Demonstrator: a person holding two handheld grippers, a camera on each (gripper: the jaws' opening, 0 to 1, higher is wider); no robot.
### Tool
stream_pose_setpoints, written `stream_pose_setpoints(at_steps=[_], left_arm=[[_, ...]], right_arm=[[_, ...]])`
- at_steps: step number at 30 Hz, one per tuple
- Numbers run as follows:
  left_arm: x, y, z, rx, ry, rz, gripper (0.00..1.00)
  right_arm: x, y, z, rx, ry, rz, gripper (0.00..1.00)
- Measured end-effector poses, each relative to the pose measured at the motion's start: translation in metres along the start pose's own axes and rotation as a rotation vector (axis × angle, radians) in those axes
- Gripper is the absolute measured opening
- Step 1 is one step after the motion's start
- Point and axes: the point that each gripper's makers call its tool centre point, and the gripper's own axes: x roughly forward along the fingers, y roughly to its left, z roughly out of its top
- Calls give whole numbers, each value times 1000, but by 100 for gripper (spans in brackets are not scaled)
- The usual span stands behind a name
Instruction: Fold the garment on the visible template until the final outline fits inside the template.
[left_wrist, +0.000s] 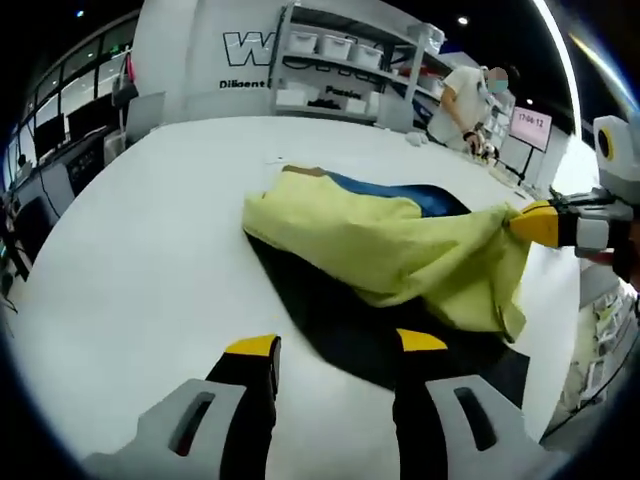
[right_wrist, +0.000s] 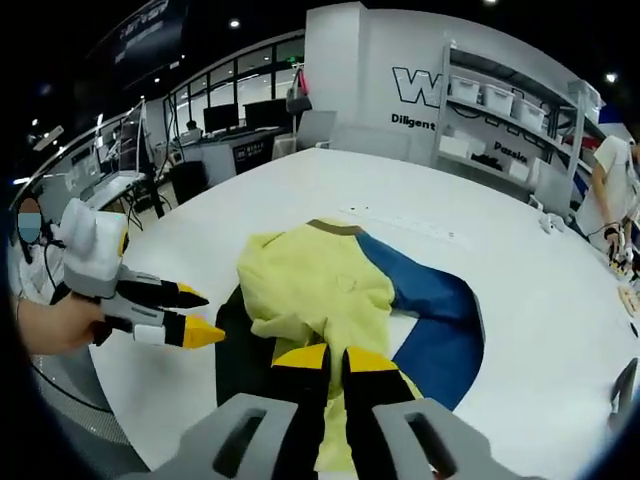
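A yellow garment with a blue part lies bunched on a black template on the white table. In the left gripper view my left gripper stands open at the template's near edge, with nothing between its fingers. My right gripper comes in from the right, shut on the garment's edge. In the right gripper view my right gripper has its jaws closed on yellow cloth of the garment. The left gripper hangs open beside the template, clear of the cloth. The blue part lies to the right.
The round white table has wide bare room around the garment. Behind it stand shelves with white bins, and a person works at the far right. Desks with monitors stand beyond the table's edge.
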Motion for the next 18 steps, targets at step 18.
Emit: stream_pose_setpoints(at_steps=[18], left_arm=[[14, 15, -9, 50, 38, 40, 10]], right_arm=[[1, -7, -14, 19, 10, -24, 0]])
